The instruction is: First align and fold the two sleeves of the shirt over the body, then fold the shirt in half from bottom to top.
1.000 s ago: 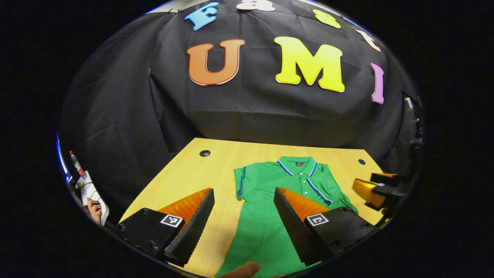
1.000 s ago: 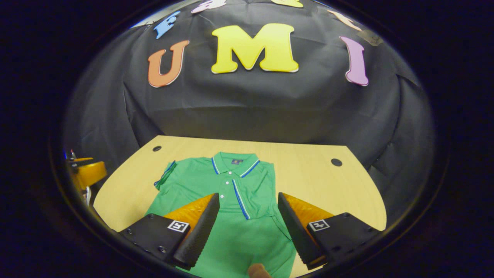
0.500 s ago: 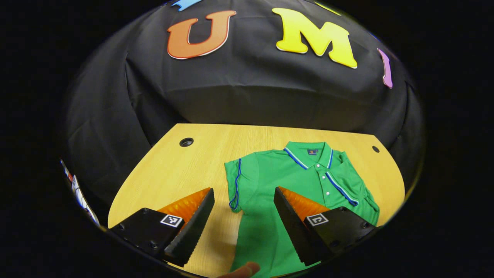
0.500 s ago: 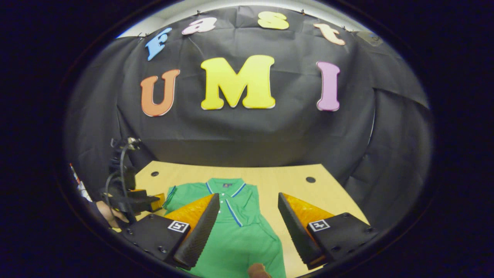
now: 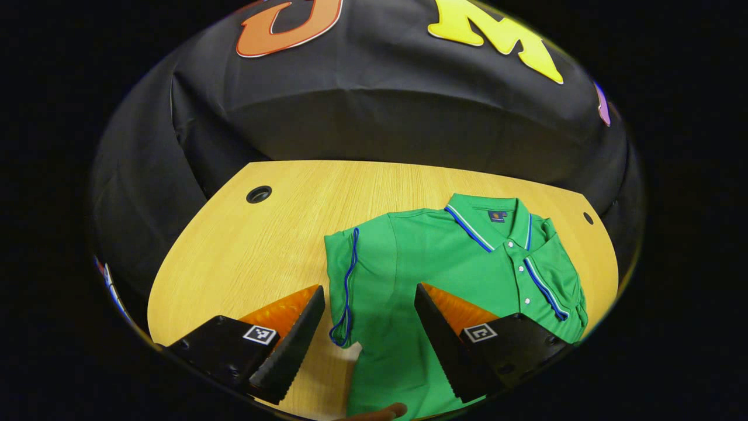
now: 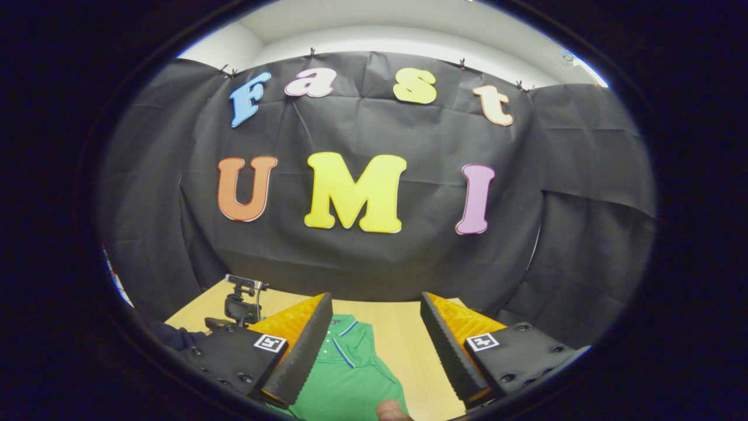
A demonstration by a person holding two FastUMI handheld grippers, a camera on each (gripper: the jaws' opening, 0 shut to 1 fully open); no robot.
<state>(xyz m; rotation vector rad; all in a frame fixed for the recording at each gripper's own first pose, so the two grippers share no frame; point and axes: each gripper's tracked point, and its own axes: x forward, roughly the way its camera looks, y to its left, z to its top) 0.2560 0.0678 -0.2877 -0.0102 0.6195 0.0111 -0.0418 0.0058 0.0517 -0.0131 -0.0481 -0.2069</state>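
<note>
Since a second before, the left claw [image 5: 369, 327] had dropped and tilted toward the worktop [image 5: 251, 251], so the left sleeve sat larger and nearer between its fingers; the right claw [image 6: 376, 345] had lifted and pitched up toward the booth wall.

Near: left claw released, jaws standing wide, nothing in them; one finger lay over bare wood, the other over green fabric. The blue-piped cuff of the left sleeve [image 5: 345, 280] lay just ahead in the gap, spread out flat from the body.

Farther: the green shirt [image 5: 456, 263] lay face up on the worktop, collar away from the person. The right sleeve [image 5: 564, 275] appeared already folded over the chest.

Right claw released too, empty, held high; the shirt's collar end [image 6: 347, 374] showed below it.

Judgement: first step half done, left sleeve in hand. Next move called for lowering onto the cuff edge, pinching one layer only, then carrying it across to match the other sleeve.
</note>
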